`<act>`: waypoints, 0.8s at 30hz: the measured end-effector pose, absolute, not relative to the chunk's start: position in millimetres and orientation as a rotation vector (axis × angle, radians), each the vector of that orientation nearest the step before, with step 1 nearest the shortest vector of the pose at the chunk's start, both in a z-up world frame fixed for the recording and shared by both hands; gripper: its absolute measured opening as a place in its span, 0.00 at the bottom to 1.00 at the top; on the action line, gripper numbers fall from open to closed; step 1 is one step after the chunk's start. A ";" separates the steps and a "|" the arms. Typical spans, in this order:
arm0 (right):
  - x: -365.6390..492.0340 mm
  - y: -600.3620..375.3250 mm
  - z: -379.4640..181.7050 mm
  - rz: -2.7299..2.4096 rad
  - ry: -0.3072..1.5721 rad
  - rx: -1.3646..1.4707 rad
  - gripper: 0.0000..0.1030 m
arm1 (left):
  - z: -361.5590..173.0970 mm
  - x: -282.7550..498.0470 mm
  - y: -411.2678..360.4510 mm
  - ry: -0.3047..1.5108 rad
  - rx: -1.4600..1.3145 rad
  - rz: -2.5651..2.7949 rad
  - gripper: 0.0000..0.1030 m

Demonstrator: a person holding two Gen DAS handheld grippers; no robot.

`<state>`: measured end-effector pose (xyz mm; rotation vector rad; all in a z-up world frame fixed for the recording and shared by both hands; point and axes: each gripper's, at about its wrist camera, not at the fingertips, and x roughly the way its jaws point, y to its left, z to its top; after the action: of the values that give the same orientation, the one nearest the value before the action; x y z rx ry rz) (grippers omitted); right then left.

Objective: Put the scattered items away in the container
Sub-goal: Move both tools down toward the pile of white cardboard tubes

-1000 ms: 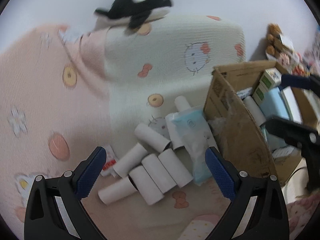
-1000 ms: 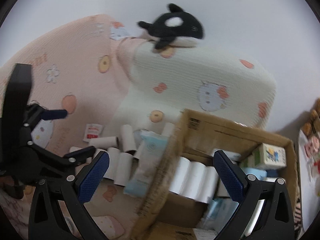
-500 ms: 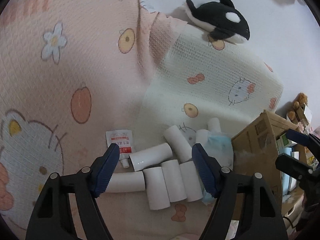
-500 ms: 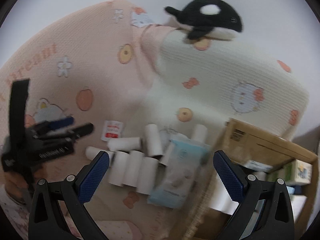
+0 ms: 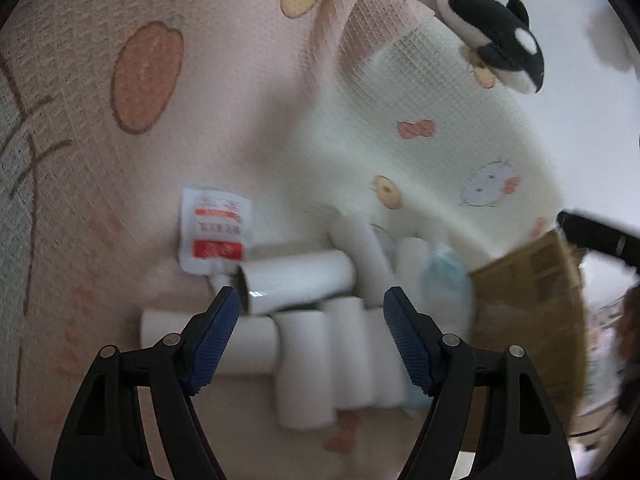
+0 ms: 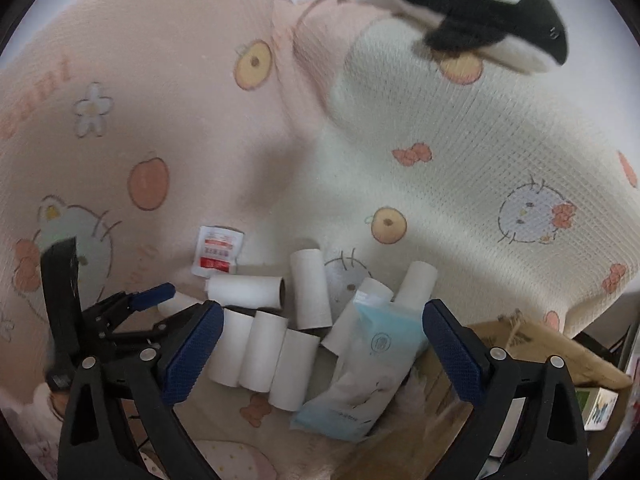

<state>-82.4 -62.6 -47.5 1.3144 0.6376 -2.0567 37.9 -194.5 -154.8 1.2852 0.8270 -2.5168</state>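
We see a large pink blanket (image 6: 168,112) with printed peaches and flowers, and beside it a cream blanket (image 6: 460,168) with cat faces and bows; both cover a soft surface. On the top of the cream one lies a black and white orca plush (image 6: 480,4).

At the lower right stands the cardboard box (image 6: 532,344), the container; only its near wall and flaps show, and in the left wrist view it is blurred (image 5: 532,288).

Next in size is a pale blue soft pack (image 6: 372,368), lying flat just beside the box wall, with its upper end resting on the tubes.

The white cardboard tubes (image 6: 276,344) lie in a loose heap on the blanket, left of the blue pack. Three lie side by side and touching, others lie across or behind them at different angles. In the left wrist view the tubes (image 5: 304,344) are directly under our fingers.

A small white sachet with red print (image 6: 218,252) lies flat at the far left of the heap, touching the end of one tube.

Our left gripper (image 5: 312,336) hangs over the tubes with jaws apart, and nothing is pinched. Our right gripper (image 6: 320,340) is spread wide above the tubes and the blue pack, also empty.
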 end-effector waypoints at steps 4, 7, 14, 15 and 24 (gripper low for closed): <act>-98.4 -69.1 -58.9 -2.030 0.675 1.380 0.95 | -168.6 18.0 -191.8 0.848 1.345 -2.528 0.74; -114.0 -71.0 -68.1 -2.015 0.697 1.452 0.95 | -174.9 -1.6 -193.8 1.026 1.336 -2.608 0.56; -150.3 -76.1 -84.3 -1.987 0.811 1.552 0.95 | -167.7 -61.4 -177.9 0.957 1.367 -2.715 0.50; -154.9 -76.8 -85.2 -1.988 0.816 1.561 0.95 | -168.3 -66.3 -175.6 0.968 1.375 -2.735 0.50; -213.8 -82.8 -101.8 -2.002 0.660 1.820 0.78 | -202.3 -123.8 -197.3 1.395 1.473 -2.570 0.50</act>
<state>-213.8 -82.8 -101.8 1.8199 0.6598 -2.0021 -123.8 -197.3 -202.3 1.4730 1.3950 -2.5703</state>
